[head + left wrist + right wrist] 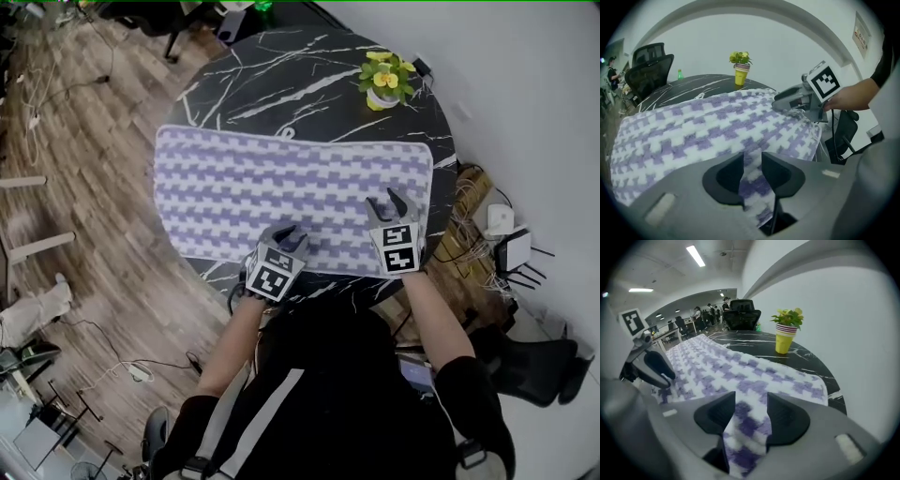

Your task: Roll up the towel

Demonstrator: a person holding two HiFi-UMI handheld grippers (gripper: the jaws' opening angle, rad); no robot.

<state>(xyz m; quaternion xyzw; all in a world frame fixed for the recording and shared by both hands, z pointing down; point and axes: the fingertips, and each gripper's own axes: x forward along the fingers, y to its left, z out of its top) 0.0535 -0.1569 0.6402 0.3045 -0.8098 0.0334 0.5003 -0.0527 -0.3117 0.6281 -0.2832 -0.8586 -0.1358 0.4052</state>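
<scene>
A purple-and-white checked towel [281,187] lies spread flat across the round black marble table [281,75]. My left gripper [286,231] is over its near edge, left of the middle. In the left gripper view a raised fold of towel [751,176] sits pinched in the narrow gap of that gripper [752,157], so it is shut on the towel. My right gripper [392,202] is over the towel's near right part with its fingers spread. In the right gripper view the towel [754,371] runs between the jaws of the open gripper [751,399].
A yellow pot with a flowering plant [384,84] stands at the table's far right, beyond the towel. Cables and a power strip [497,234] lie on the floor to the right. Black office chairs [743,315] stand behind the table.
</scene>
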